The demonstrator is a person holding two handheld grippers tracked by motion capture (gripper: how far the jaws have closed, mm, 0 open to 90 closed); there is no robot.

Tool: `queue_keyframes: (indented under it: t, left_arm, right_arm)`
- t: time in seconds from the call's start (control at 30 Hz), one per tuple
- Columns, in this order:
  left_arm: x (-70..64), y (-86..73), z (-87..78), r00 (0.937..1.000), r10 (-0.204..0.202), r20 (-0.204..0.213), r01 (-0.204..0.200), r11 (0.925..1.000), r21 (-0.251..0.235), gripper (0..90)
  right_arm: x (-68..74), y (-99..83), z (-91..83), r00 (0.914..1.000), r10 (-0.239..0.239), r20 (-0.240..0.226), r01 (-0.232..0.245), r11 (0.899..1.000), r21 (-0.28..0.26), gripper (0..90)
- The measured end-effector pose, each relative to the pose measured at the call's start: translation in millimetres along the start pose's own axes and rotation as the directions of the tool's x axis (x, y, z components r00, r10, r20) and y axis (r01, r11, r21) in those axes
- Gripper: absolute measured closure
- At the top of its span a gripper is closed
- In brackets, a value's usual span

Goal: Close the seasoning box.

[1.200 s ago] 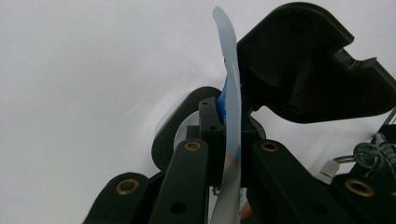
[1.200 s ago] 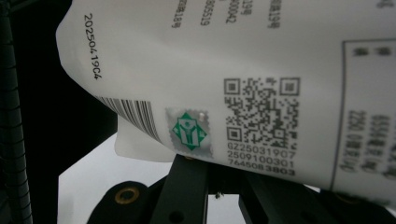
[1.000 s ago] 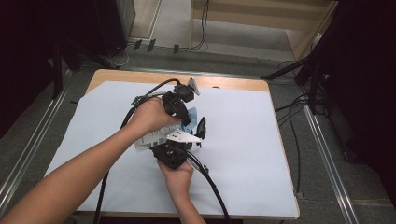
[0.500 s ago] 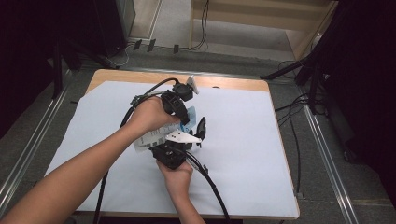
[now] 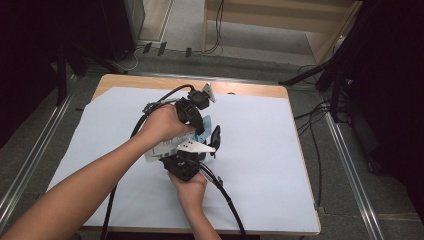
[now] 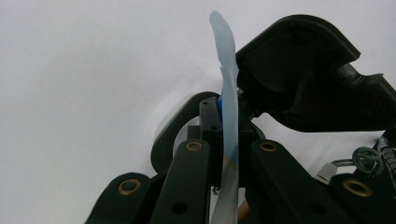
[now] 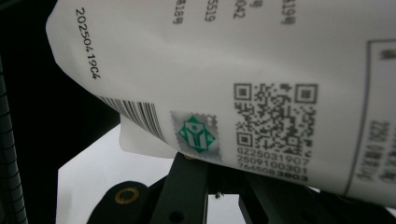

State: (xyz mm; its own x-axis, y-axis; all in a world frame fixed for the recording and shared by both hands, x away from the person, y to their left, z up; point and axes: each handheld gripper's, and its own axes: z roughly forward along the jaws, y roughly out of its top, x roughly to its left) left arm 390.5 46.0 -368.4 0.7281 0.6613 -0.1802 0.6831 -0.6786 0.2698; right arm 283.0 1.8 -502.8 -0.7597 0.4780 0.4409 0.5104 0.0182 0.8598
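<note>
Both tongs meet over the middle of the table, and between them hangs a flat white packet with a pale blue end. In the left gripper view the left tongs have their jaws closed on the thin blue-white edge of that packet, which stands on edge straight up between them; the right tongs' black head sits just beyond, touching or nearly touching the strip. In the right gripper view the packet's printed face — barcode, square code, a green stamp — lies right above the right tongs, its lower edge going down between the jaws, so they look closed on it, though the pinch itself is hidden.

The step looks like a tear or a pull-apart along the sealed end. To do it well, keep both grips close beside each other on the edge, with no slack film between. Pull the hands apart steadily — one toward the person, one away — not upward. A jerk could slip the thin film out of the left jaws.
</note>
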Motion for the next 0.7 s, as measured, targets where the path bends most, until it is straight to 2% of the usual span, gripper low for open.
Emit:
queue_keyframes:
  t: [0.2,0.47,0.57,0.7]
  left_arm:
    - [3.3,-1.5,-0.5,0.9997,-0.004,0.026,0.005,0.9998,-0.017,89.2]
    - [2.8,-1.7,-1.3,0.9996,0.006,0.028,-0.005,0.9994,-0.033,88.1]
    - [2.4,-1.1,-0.5,0.9993,0.000,0.038,0.001,0.9998,-0.019,88.5]
    - [1.3,-0.3,0.5,0.9997,-0.005,0.022,0.005,0.9999,-0.016,89.0]
  right_arm:
    - [0.1,1.0,-0.7,1.0000,-0.005,-0.005,0.005,1.000,-0.003,90.0]
    - [1.3,3.2,-1.1,0.9998,-0.013,-0.014,0.012,1.000,-0.009,90.0]
    - [1.9,4.0,-1.0,0.9998,-0.013,-0.017,0.013,1.000,-0.008,90.0]
    - [1.8,3.1,0.1,0.9999,-0.008,-0.015,0.008,1.000,0.001,90.0]
